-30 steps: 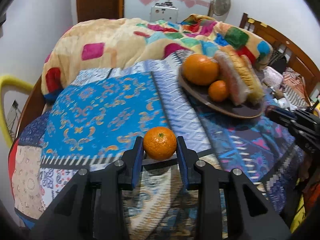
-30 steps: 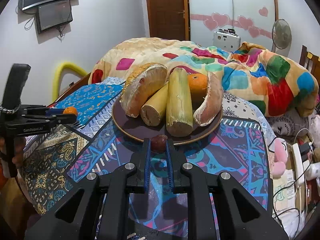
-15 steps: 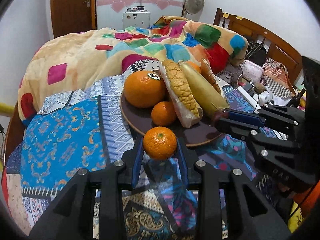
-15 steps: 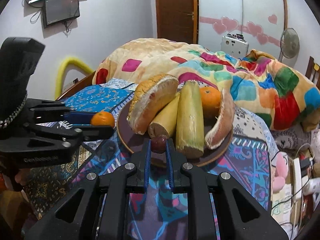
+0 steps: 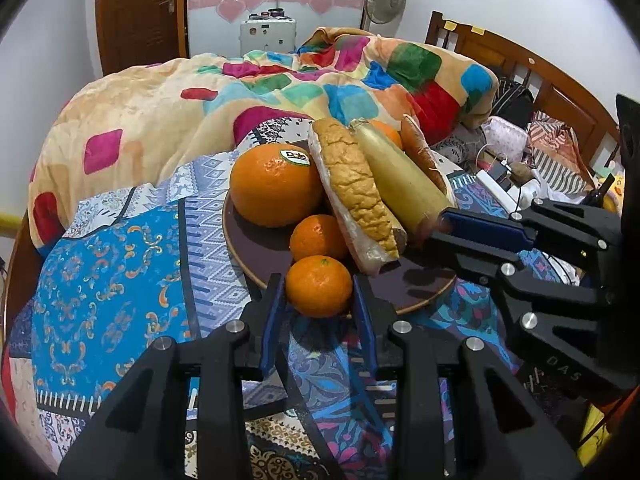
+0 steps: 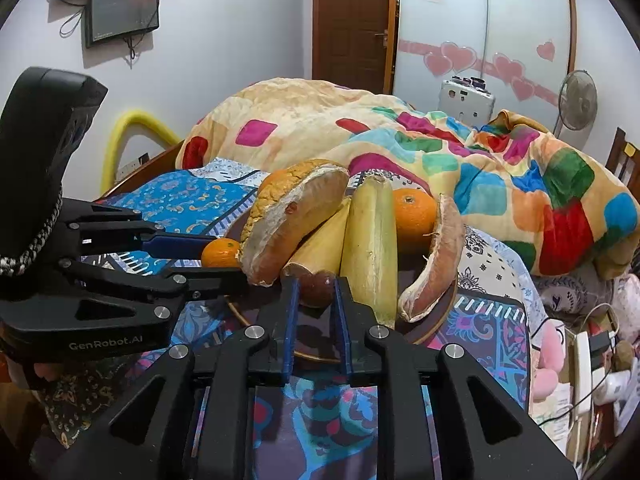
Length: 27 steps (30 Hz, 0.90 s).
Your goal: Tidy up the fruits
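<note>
Three oranges: one (image 5: pixel 319 286) in left tool (image 5: pixel 319 308), two (image 5: pixel 276 190) on plate (image 5: pixel 256 248).

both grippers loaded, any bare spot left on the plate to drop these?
Bare plate shows at the near right rim, between the bread piece and the right gripper. A smaller strip lies left of the small orange, below the big orange. The back half is packed. The left gripper holds its mandarin at the near rim.

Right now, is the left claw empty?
No, the left claw is shut on a small mandarin, held just at the near rim of the brown plate.
</note>
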Each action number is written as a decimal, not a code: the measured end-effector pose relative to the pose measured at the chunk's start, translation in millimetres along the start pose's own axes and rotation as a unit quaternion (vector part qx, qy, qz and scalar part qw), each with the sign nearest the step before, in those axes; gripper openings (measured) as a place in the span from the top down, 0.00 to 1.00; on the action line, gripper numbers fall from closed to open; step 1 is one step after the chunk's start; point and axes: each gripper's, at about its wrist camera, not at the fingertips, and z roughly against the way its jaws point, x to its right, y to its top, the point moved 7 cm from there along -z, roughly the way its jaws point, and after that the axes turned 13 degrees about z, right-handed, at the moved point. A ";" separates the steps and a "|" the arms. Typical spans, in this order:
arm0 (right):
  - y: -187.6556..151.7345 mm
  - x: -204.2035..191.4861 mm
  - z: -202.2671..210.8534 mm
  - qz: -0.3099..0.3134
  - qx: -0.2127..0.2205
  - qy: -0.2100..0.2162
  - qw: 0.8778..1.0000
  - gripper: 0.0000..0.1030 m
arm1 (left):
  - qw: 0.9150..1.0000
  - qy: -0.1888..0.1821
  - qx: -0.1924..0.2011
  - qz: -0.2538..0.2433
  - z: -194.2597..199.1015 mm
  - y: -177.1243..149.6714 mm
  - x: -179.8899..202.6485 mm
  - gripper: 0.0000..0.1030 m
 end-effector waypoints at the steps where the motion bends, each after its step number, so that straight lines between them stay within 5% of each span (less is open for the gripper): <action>1: 0.1 0.4 -0.1 -0.001 0.000 0.000 1.000 0.81 | 1.000 0.001 0.000 0.003 -0.5 0.5 0.0 0.65; 9: 4.0 8.7 17.4 -0.024 0.020 -0.004 1.000 0.76 | 1.000 0.011 0.018 0.001 13.4 -0.6 -1.8 0.63; 16: 13.0 6.4 75.7 -0.050 0.067 -0.014 0.996 0.76 | 0.996 0.014 0.089 0.000 81.3 -6.1 5.6 0.62; 22: 24.7 -12.9 154.3 -0.053 0.144 -0.037 0.988 0.75 | 0.983 0.010 0.183 0.009 172.3 -25.2 19.0 0.58; 27: 30.7 -35.2 222.4 -0.045 0.213 -0.071 0.973 0.66 | 0.964 0.021 0.265 0.001 245.8 -44.3 33.3 0.49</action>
